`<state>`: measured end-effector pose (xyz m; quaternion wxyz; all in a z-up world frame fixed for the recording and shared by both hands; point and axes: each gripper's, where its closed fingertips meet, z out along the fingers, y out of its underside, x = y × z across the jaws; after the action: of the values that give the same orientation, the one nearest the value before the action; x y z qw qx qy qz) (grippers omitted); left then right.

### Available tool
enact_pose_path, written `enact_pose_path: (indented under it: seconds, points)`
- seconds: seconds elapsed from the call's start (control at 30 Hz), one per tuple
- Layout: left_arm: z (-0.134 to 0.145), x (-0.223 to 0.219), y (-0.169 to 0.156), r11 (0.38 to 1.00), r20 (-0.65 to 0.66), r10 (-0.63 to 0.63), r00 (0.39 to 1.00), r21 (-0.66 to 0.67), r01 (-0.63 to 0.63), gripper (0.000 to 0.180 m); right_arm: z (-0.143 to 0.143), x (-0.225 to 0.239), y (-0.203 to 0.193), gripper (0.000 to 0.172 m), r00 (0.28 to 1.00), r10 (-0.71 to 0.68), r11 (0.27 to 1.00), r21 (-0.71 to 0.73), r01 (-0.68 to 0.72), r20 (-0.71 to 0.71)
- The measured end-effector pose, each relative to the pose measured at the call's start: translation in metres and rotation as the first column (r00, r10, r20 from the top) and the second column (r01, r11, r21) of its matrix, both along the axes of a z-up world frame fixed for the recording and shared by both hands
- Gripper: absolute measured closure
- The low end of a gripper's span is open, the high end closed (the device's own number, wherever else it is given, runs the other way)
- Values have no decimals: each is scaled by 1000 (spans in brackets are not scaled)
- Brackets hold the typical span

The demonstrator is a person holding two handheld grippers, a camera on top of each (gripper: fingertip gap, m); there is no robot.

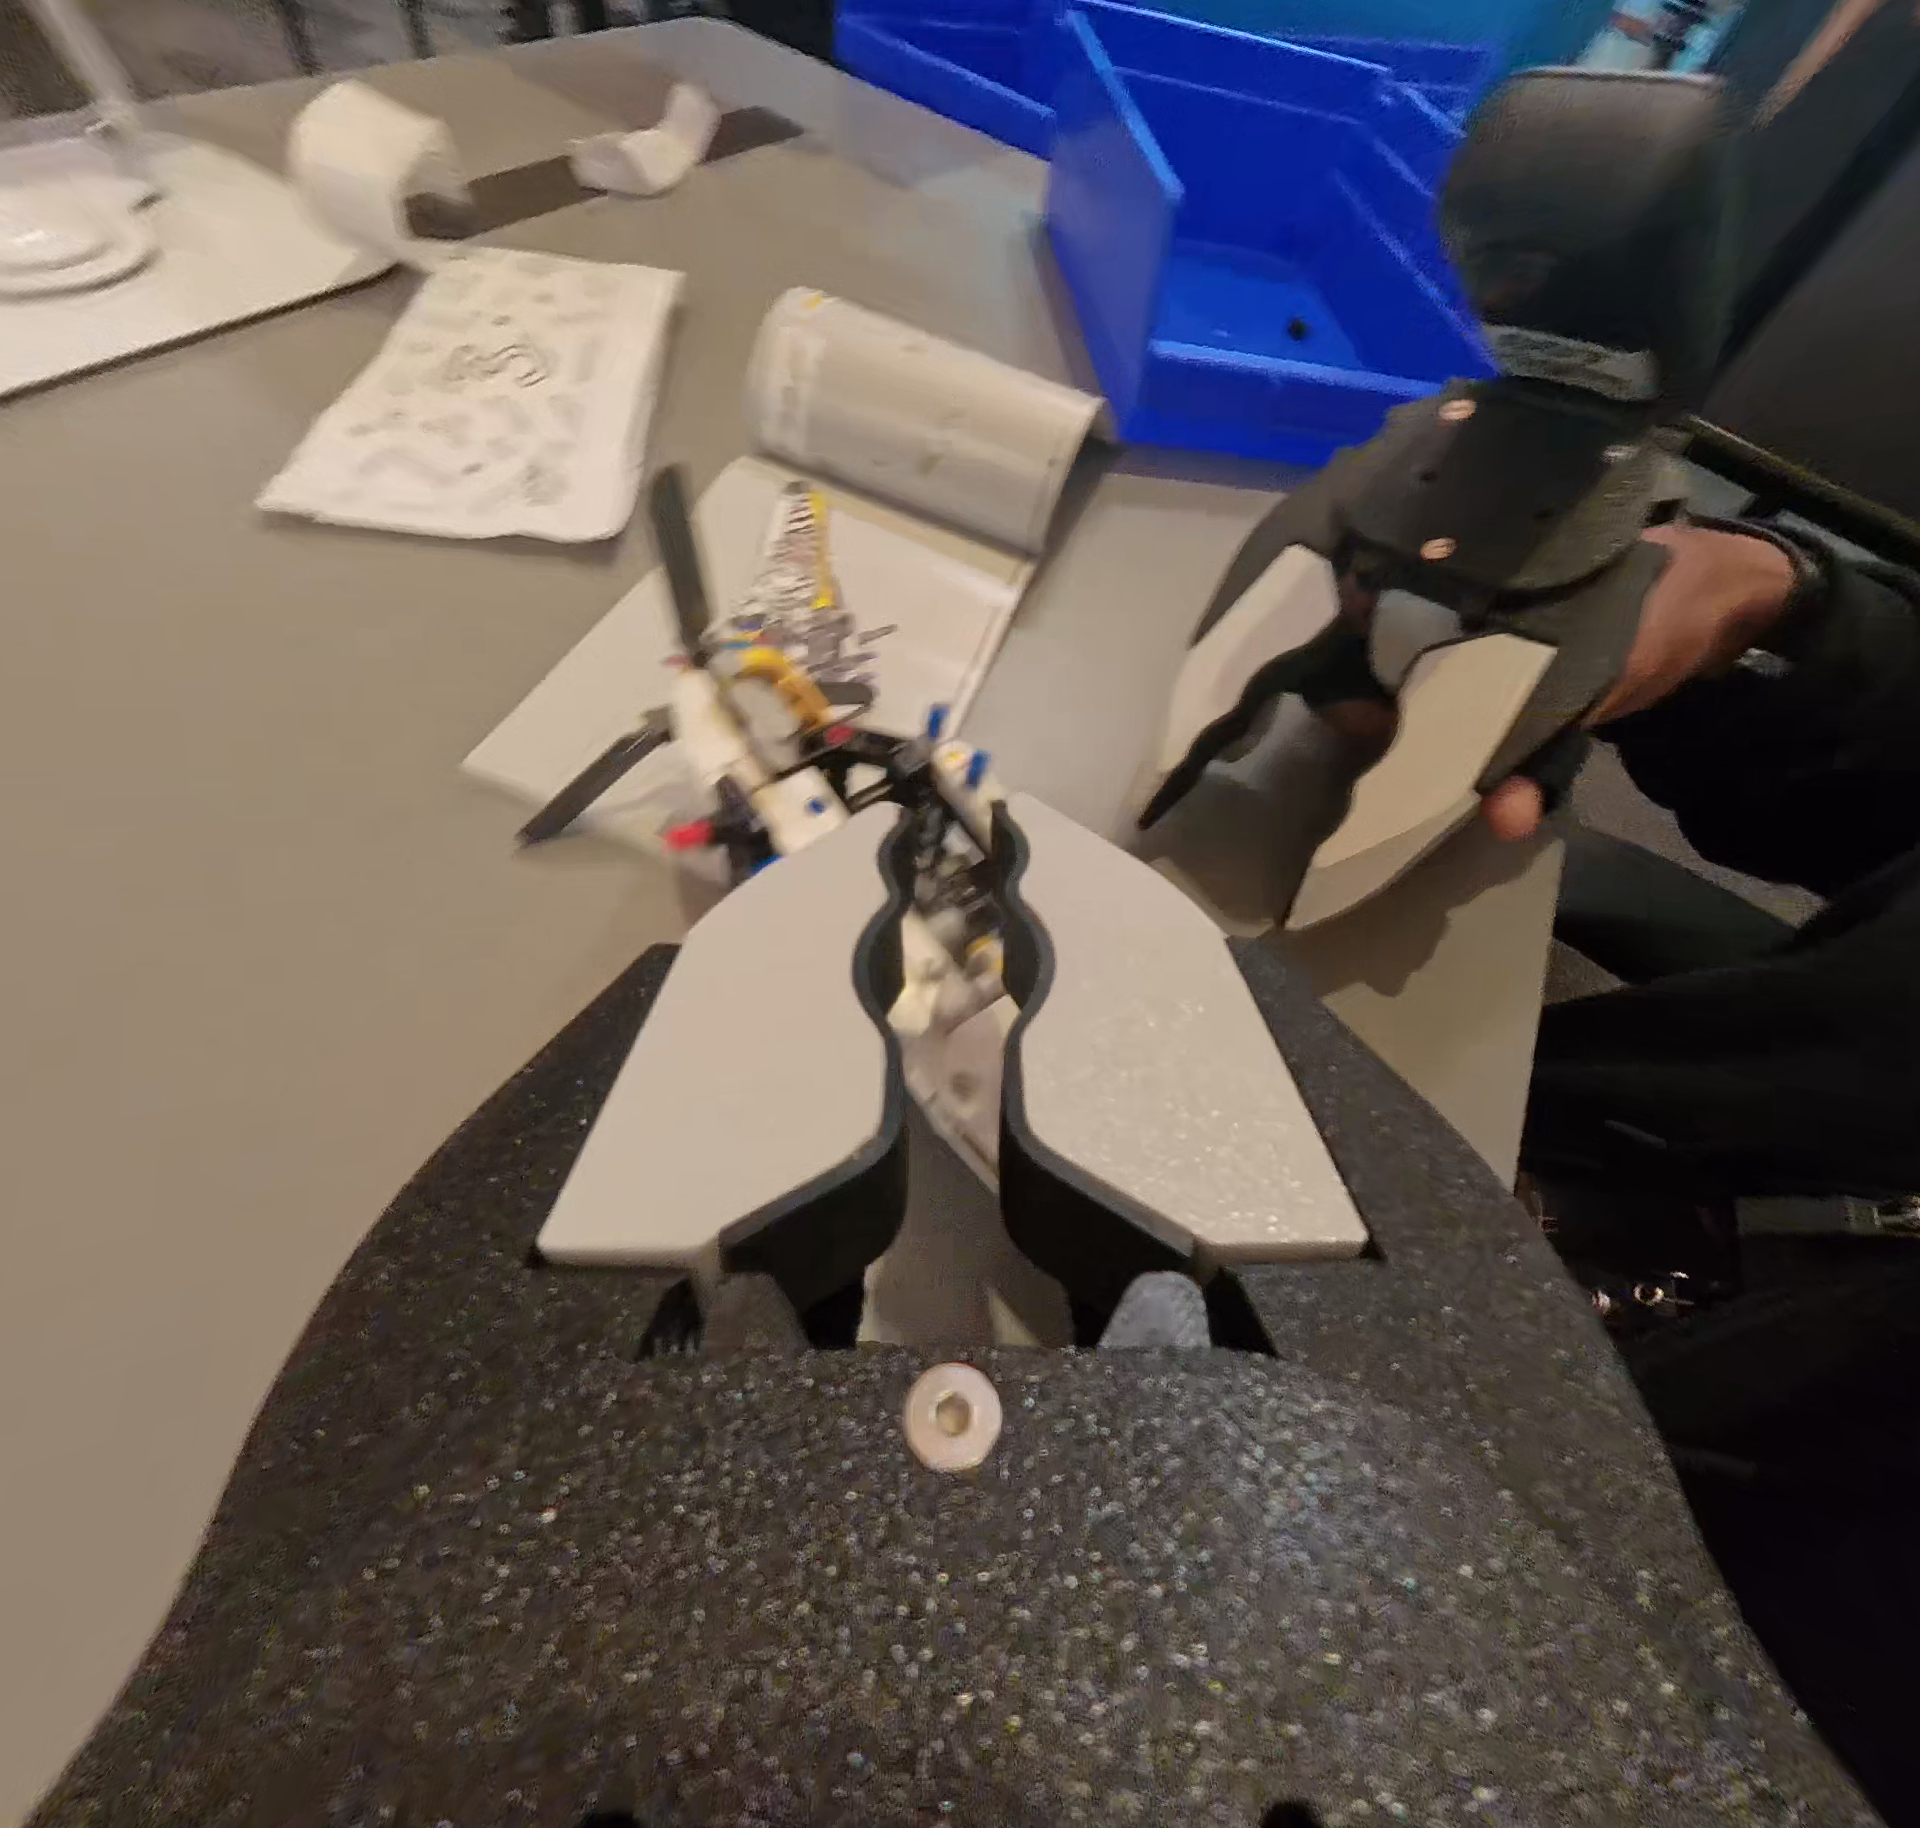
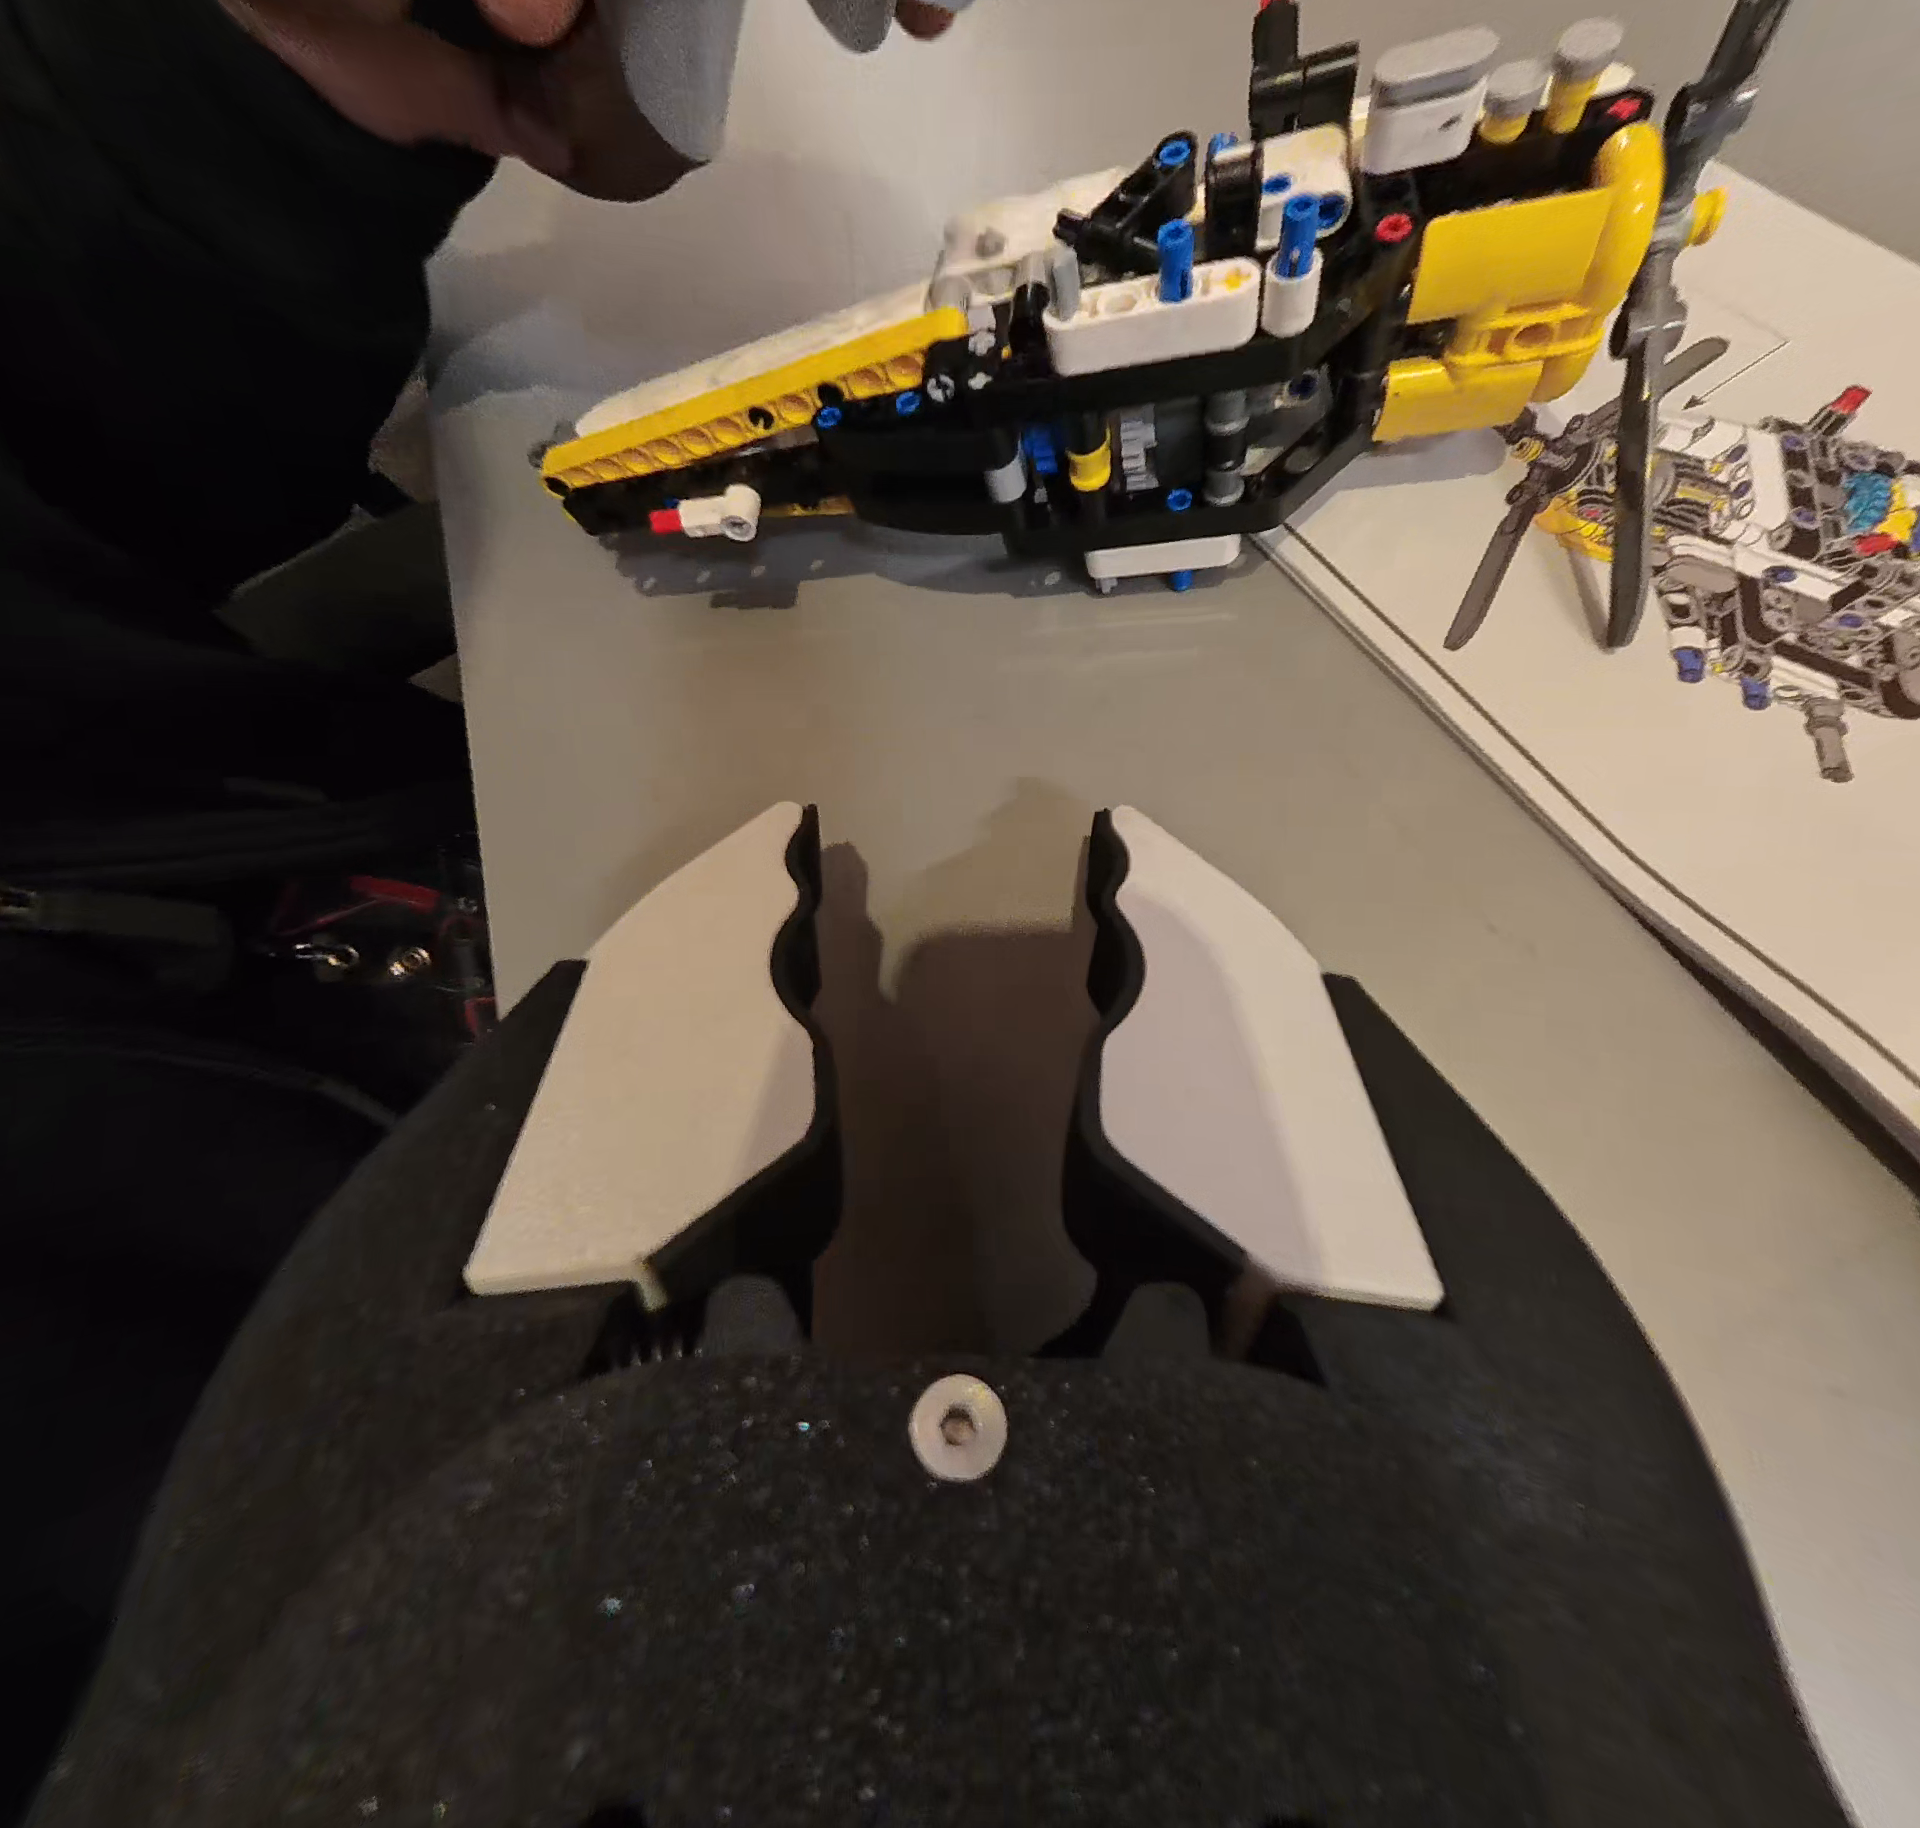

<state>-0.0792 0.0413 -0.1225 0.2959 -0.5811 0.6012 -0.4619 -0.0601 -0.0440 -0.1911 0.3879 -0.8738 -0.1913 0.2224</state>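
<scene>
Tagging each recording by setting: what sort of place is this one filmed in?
Probably a workshop or hobby workbench, not a home kitchen. A grey table carries a half-built brick model plane, its open instruction booklet and blue parts bins.

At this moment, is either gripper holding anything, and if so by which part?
The right gripper is open over bare table, holding nothing. The left gripper has the tail end of the toy plane between its fingers, but whether they press on it cannot be told.
</scene>
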Motion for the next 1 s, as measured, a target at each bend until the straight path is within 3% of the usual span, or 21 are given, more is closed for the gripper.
enact_pose_path:
  seconds: [0.1,0.2,0.33,0.57,0.87,1.0]
  points:
    - [-14,-15,20,991,-46,82,996,-104,-86,157,5,2,2,123,1000,21,999,26,-21,-12]
    - [-28,-22,14,961,-108,44,993,-268,-72,152,7,3,7,123,999,41,998,42,-40,-5]
    - [-41,-23,18,952,-156,65,986,-287,-108,152,7,0,12,124,998,63,996,58,-63,8]
    - [-42,-17,5,905,-158,-22,987,-422,-47,163,6,-1,12,125,998,62,996,71,-62,-1]
    - [-36,-8,-5,916,-124,-82,989,-400,25,174,6,-4,13,125,997,79,994,77,-80,10]
    - [-31,-4,-12,947,-108,-129,986,-309,90,176,11,-4,14,126,996,81,990,114,-83,22]
